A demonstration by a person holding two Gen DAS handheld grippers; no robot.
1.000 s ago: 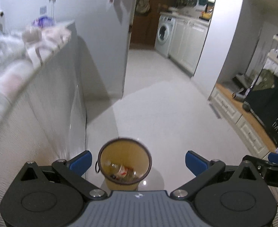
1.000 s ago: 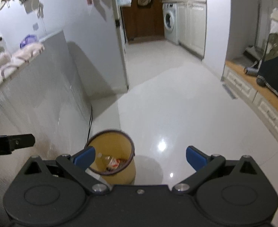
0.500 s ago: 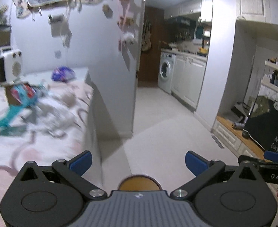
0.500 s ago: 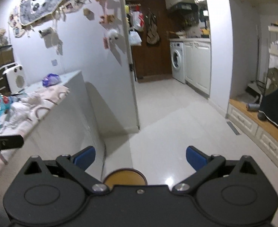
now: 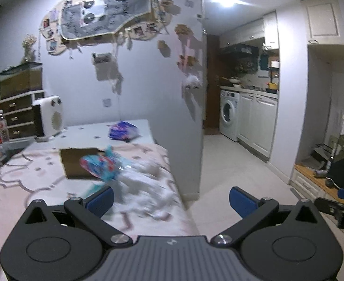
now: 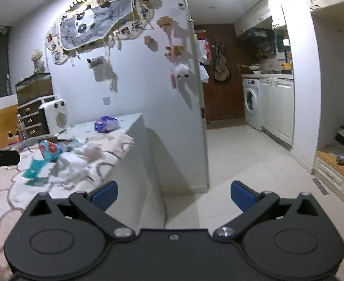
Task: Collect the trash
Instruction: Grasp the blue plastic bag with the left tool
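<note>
Where the trash lies, a patterned pink cloth (image 5: 19,187) covers the counter: a crumpled blue-and-red wrapper (image 5: 99,164) rests against a brown cardboard box (image 5: 75,161), with white crumpled tissue (image 5: 148,178) just beside it toward the counter's floor-side edge, all blurred. A purple packet (image 5: 122,130) sits farther back on the bare white counter end (image 5: 87,133). Left gripper (image 5: 170,199) is released, blue pads wide apart and empty, held above the cloth's near edge. Right gripper (image 6: 173,194) is likewise spread and empty, off the counter's side over the tiled floor (image 6: 254,164). Beyond, a white heater (image 5: 51,114) stands against the decorated wall; a washing machine (image 5: 229,113) stands in the kitchen behind.
</note>
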